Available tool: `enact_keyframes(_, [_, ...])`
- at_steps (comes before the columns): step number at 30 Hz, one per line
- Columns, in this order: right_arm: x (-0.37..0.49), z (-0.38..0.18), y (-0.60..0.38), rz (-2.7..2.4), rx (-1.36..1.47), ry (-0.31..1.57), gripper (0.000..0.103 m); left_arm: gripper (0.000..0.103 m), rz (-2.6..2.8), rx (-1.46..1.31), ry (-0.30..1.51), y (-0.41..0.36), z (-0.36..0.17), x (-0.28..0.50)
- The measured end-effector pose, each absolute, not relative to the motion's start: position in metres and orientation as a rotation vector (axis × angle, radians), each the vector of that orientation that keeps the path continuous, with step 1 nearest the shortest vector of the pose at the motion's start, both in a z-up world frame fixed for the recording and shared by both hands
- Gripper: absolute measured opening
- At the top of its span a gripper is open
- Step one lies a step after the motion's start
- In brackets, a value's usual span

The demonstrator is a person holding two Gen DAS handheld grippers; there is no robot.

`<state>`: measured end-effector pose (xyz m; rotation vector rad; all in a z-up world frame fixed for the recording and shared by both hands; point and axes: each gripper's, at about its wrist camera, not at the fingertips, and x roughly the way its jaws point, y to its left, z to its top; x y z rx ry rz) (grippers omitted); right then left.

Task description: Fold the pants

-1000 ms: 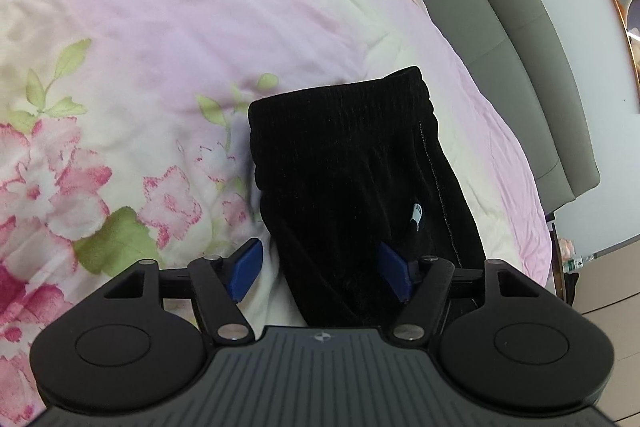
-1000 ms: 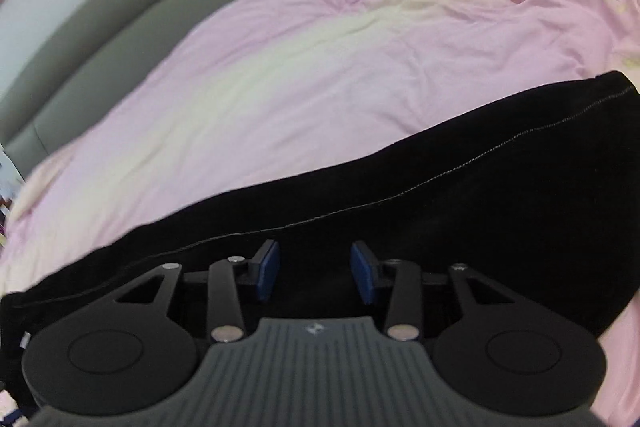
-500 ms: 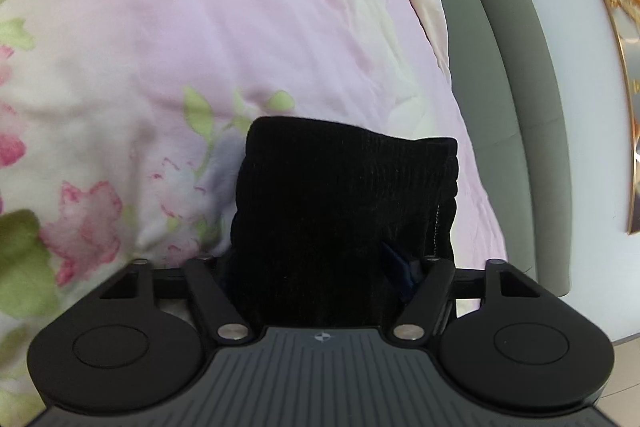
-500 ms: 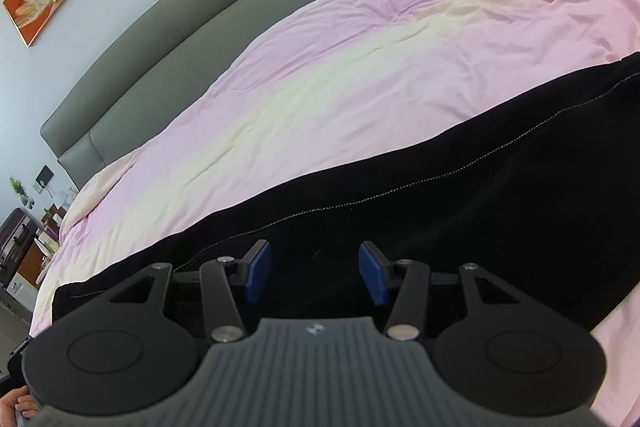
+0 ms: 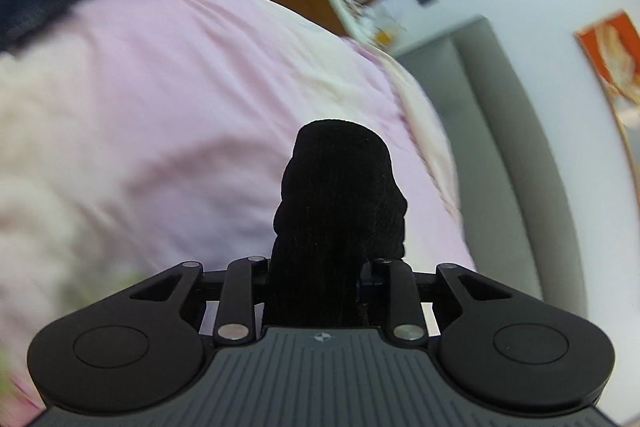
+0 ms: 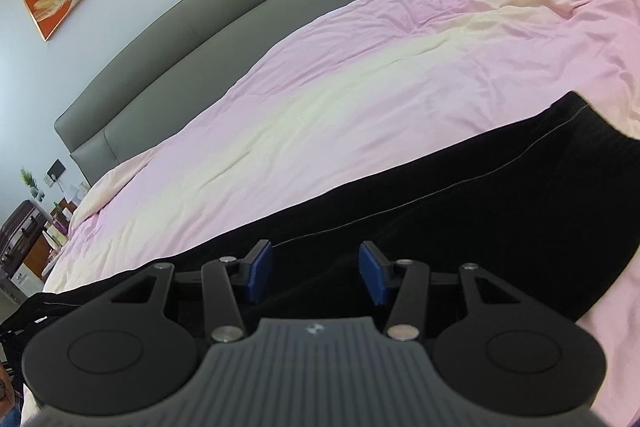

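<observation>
Spreading ahead of both grippers, the pink duvet (image 6: 340, 75) reaches a grey headboard (image 6: 224, 11), and the black pants (image 6: 500, 203) lie across it just beyond the right gripper (image 6: 316, 273). Its blue pads (image 6: 260, 267) stand moderately apart above the cloth, gripping nothing. The left gripper (image 5: 316, 275) is closing, its jaws narrow on a bunched fold of the pants (image 5: 340, 195) sticking out ahead.
</observation>
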<state>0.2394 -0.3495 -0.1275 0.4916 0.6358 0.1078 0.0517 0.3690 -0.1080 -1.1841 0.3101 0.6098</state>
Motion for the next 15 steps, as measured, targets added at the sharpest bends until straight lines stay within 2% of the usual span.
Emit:
enact_keyframes(5, [0.251, -0.136, -0.328, 0.181, 0.403, 0.723, 0.045, 0.044, 0.625, -1.341, 0.452, 0.414, -0.155, 0.035])
enact_keyframes(7, [0.26, -0.151, -0.307, 0.167, 0.251, 0.864, 0.046, 0.053, 0.605, -1.308, 0.452, 0.411, -0.155, 0.033])
enact_keyframes(8, [0.263, -0.164, -0.297, 0.157, 0.184, 0.959, 0.046, 0.055, 0.612, -1.264, 0.466, 0.407, -0.15, 0.033])
enact_keyframes(9, [0.263, -0.169, -0.291, 0.148, 0.137, 0.986, 0.046, 0.059, 0.622, -1.23, 0.479, 0.404, -0.144, 0.032])
enact_keyframes(12, [0.259, -0.159, -0.294, 0.09, 0.119, 0.968, 0.045, 0.059, 0.675, -1.177, 0.468, 0.399, -0.123, 0.022])
enact_keyframes(14, [0.253, -0.148, -0.312, -0.017, 0.162, 0.891, 0.046, 0.06, 0.764, -1.125, 0.401, 0.394, -0.103, 0.004])
enact_keyframes(15, [0.25, -0.141, -0.327, -0.102, 0.203, 0.843, 0.05, 0.068, 0.785, -1.08, 0.385, 0.391, -0.093, -0.001])
